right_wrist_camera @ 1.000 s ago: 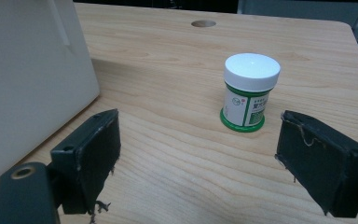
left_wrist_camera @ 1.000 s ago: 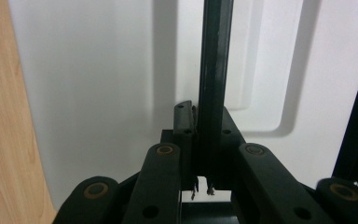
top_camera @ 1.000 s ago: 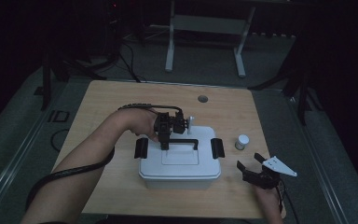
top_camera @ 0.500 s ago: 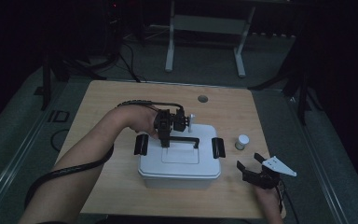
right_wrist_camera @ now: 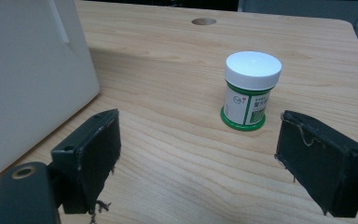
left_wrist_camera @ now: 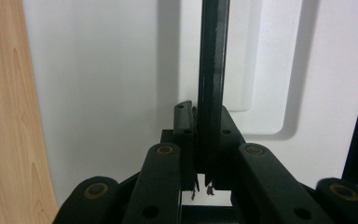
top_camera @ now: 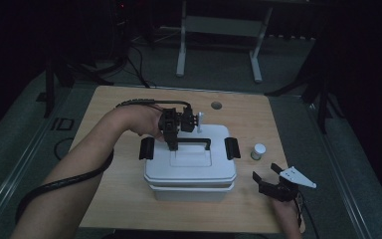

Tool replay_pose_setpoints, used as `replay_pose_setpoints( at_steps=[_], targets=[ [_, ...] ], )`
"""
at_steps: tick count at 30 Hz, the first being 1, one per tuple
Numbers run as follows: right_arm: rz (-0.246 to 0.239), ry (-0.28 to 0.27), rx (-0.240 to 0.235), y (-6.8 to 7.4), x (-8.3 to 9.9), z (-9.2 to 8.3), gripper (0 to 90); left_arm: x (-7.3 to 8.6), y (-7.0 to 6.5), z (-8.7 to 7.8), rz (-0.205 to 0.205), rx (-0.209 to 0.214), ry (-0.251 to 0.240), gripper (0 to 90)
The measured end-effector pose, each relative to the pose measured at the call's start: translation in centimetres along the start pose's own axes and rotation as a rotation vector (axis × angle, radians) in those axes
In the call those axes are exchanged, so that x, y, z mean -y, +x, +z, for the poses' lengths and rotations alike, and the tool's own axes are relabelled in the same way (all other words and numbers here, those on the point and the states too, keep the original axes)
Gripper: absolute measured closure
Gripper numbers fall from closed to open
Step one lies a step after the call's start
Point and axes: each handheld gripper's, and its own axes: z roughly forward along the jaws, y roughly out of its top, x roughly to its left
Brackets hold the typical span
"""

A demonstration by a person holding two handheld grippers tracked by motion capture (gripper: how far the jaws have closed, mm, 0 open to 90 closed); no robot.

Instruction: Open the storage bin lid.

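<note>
The black handle point(left_wrist_camera: 213, 70) of the white box point(top_camera: 191, 172), mid-table, is clamped by the left gripper point(top_camera: 173, 143). The lid is not yet lifted. The right gripper point(right_wrist_camera: 200, 163), jaws apart, is aimed at 1 small jar point(right_wrist_camera: 251, 90).

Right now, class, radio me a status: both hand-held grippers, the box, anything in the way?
Left hand-held gripper shut on the black handle of the white box. Right hand-held gripper open, short of the small jar. Nothing between them.
</note>
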Motion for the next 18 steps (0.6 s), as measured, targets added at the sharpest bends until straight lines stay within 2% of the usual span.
replay_pose_setpoints(
  at_steps=[18],
  targets=[
    [-0.013,0.014,0.0,0.1,0.0,0.1,13.4,4.6,-0.2,-1.6,-0.076,-0.016,-0.005,83.5]
  ],
)
